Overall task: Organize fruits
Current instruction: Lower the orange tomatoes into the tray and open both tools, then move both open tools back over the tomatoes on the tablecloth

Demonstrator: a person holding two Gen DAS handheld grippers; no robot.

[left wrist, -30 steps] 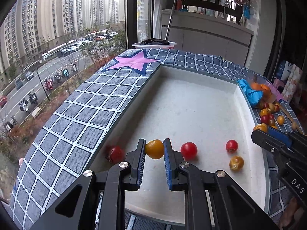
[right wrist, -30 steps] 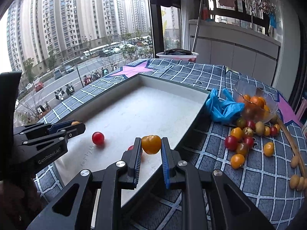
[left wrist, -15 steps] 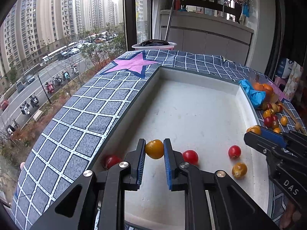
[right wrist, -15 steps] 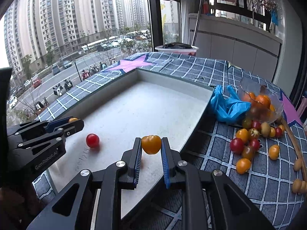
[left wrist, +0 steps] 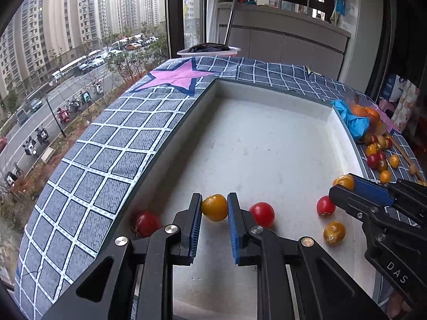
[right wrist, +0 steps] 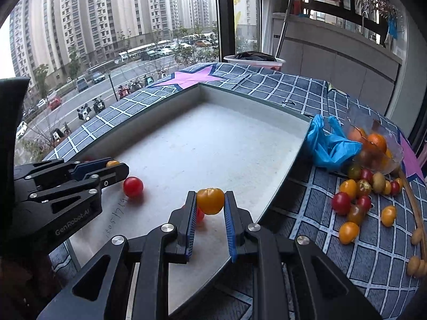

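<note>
My left gripper (left wrist: 213,206) is shut on an orange cherry tomato (left wrist: 214,207) above the near end of a shallow white tray (left wrist: 267,144). My right gripper (right wrist: 210,200) is shut on another orange tomato (right wrist: 210,200) over the tray's near right edge; in the left wrist view that tomato (left wrist: 344,181) shows at the tip of the right gripper. On the tray floor lie three red tomatoes (left wrist: 262,214) (left wrist: 325,206) (left wrist: 145,222) and one yellow tomato (left wrist: 334,232). Loose red and orange tomatoes (right wrist: 355,202) lie on the cloth right of the tray.
A blue checked cloth with a pink star (left wrist: 176,76) covers the table. A crumpled blue glove (right wrist: 328,144) and a tipped clear bowl of fruit (right wrist: 373,144) lie beside the tray's right edge. A wooden stick (right wrist: 416,213) runs along the far right. A window is at left.
Both grippers keep their tomatoes and have shifted only slightly over the tray. The right gripper has edged a little further in over the tray's right side.
</note>
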